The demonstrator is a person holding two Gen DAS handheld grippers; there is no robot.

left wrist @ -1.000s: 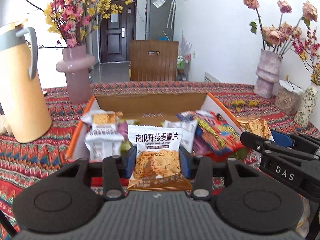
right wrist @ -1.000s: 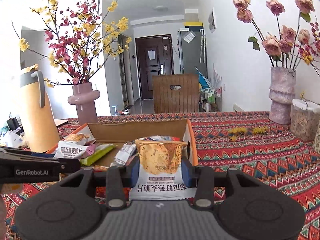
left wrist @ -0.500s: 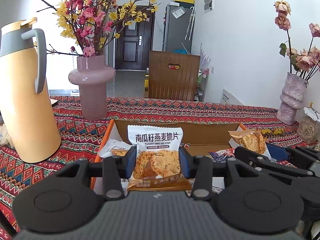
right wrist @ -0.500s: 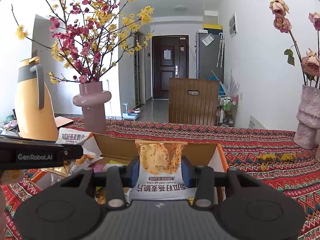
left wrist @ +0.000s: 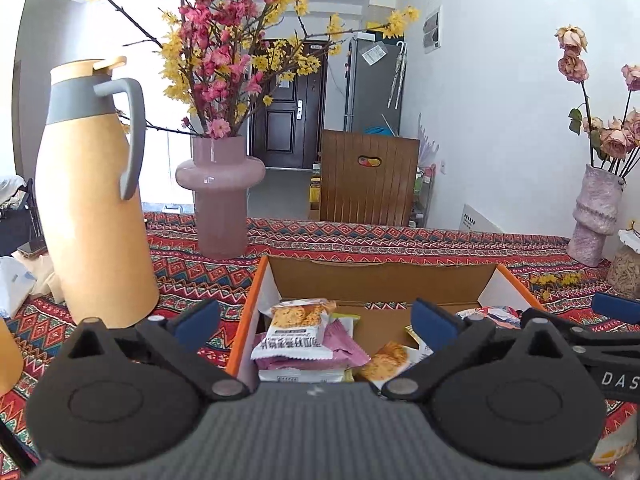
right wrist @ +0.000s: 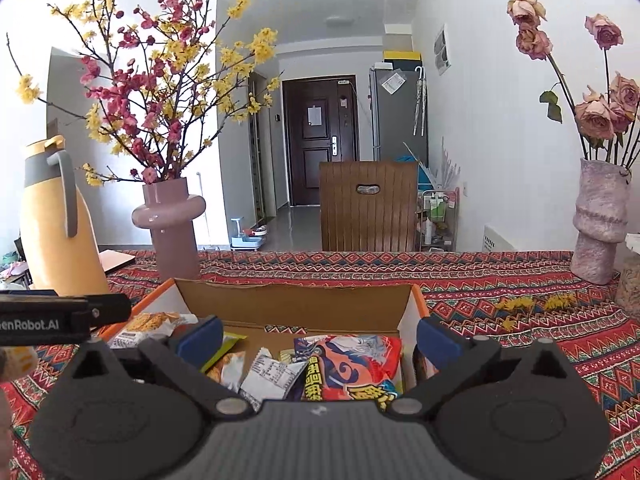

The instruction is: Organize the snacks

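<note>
Both the left gripper (left wrist: pixel 314 322) and right gripper (right wrist: pixel 318 338) have fingers opening wide, nothing between them. The snack packets (left wrist: pixel 298 330) lie inside the cardboard box (left wrist: pixel 380 276) on the counter (right wrist: pixel 500 284).

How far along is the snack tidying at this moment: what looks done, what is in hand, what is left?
Done: several snack packets and an orange comic-print bag lie inside the cardboard box. In hand: nothing; the left gripper and right gripper are opening over the box with no packet between the pads. Left: no loose snacks show on the tablecloth, though near areas are hidden.
</note>
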